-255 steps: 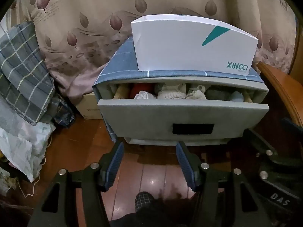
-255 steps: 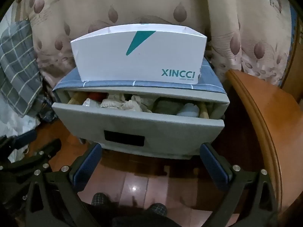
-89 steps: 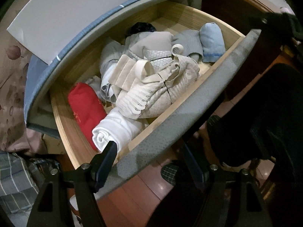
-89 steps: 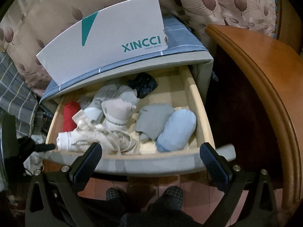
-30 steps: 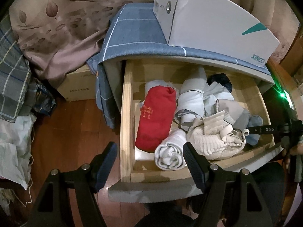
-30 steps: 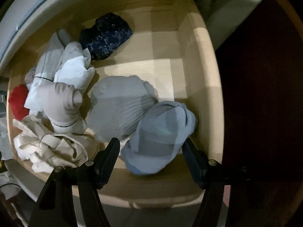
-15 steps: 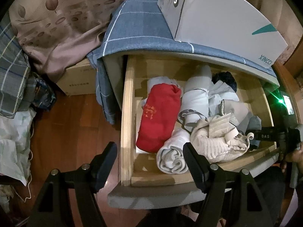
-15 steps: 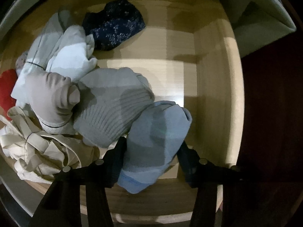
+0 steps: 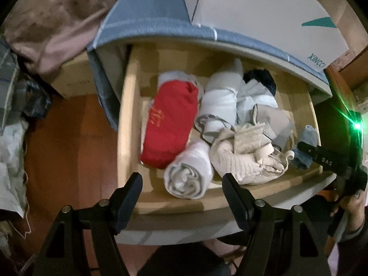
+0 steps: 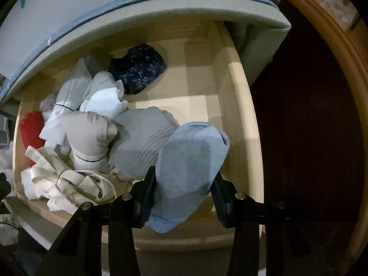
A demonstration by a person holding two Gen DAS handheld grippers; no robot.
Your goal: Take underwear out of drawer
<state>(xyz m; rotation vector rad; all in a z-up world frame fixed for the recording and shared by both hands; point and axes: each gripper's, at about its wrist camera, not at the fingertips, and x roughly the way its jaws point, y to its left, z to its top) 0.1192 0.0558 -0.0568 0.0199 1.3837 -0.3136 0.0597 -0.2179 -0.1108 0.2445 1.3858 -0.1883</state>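
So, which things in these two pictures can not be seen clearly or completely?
- Light blue bundle: right wrist view, its sides hidden by the closing right hand-held gripper; in the left wrist view that gripper covers most of it.
- Dark patterned item: left wrist view, partly behind a white roll.
- Drawer front: both views, cut off by the gripper bodies.
- Box lettering: both views, cut by the picture edge.
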